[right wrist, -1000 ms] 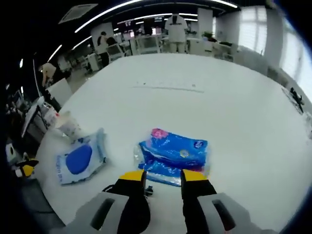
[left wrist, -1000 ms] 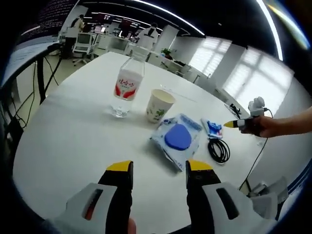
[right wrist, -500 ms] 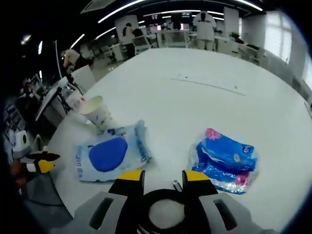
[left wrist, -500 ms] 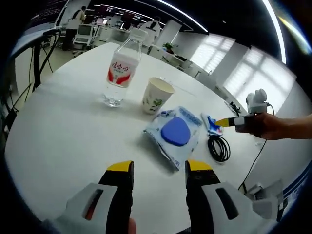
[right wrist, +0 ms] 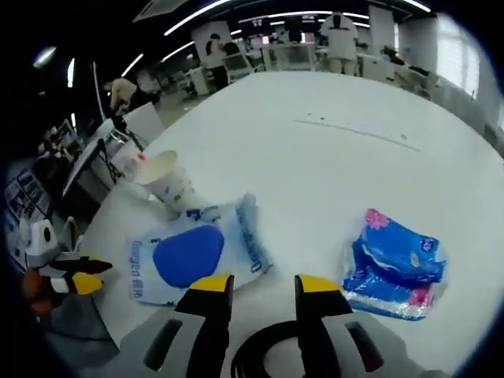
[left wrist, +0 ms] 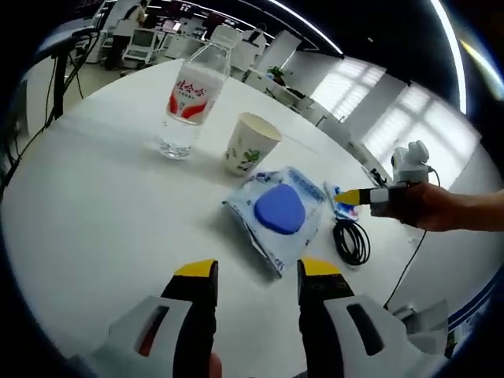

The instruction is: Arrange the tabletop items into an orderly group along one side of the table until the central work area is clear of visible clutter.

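Cable (right wrist: 268, 358) now sits right at the right gripper (right wrist: 261, 285), its black loop between the spread jaws; a second ago that view faced the blue tissue packet (right wrist: 398, 264) instead, so the hand has swung over to the cable. Nothing pinched yet. Left gripper (left wrist: 248, 272) also spread, holding nothing, and has edged closer to the wet-wipe pack (left wrist: 277, 214). Water bottle (left wrist: 187, 101) far left, paper cup (left wrist: 249, 143) beside it, pack nearer, cable (left wrist: 353, 240) and tissue packet at right. All items remain loose on the white table (left wrist: 94, 213), none shifted. Likely next: closing on the cable to start grouping.
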`<state>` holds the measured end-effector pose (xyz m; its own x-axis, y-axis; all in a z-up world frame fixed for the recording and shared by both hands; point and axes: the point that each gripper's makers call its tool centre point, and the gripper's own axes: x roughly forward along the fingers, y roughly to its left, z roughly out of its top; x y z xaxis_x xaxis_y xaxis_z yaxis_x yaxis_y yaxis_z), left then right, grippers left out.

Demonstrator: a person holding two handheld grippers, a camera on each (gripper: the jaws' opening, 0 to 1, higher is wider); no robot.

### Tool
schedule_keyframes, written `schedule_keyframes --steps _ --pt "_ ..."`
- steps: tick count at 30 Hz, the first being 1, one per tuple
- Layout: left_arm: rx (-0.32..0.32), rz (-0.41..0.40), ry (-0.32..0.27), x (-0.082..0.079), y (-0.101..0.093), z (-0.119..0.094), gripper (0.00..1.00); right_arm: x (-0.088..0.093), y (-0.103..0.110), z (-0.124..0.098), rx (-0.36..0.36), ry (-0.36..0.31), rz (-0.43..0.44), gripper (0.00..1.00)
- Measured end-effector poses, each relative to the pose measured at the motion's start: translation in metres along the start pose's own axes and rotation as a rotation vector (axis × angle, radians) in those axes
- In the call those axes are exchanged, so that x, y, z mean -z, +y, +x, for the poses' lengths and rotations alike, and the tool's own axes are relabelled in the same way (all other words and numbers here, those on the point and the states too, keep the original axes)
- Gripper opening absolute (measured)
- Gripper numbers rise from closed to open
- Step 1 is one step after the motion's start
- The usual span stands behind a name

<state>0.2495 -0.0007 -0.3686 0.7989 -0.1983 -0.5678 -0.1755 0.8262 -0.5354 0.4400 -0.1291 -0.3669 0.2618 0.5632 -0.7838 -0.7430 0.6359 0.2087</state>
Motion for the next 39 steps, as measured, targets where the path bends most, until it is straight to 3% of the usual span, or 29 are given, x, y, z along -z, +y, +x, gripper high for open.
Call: schedule_keyframes --steps 6,16,32,39 --pt "0.003 -0.008 0.018 0.004 -0.002 0.008 0.38 -0.009 -0.003 0.014 -0.014 0.010 0.019 0.31" --pt "-0.007 -0.034 0.031 0.009 -0.004 0.019 0.37 -0.004 -0.007 0.030 -0.027 0.018 0.022 0.31" --pt "-0.014 -0.052 0.049 0.012 -0.002 0.037 0.34 0.003 0.002 0.041 -0.054 0.049 0.026 0.31" --pt "-0.011 -0.062 0.050 0.012 -0.004 0.038 0.32 0.008 0.008 0.040 -0.054 0.046 0.030 0.27"
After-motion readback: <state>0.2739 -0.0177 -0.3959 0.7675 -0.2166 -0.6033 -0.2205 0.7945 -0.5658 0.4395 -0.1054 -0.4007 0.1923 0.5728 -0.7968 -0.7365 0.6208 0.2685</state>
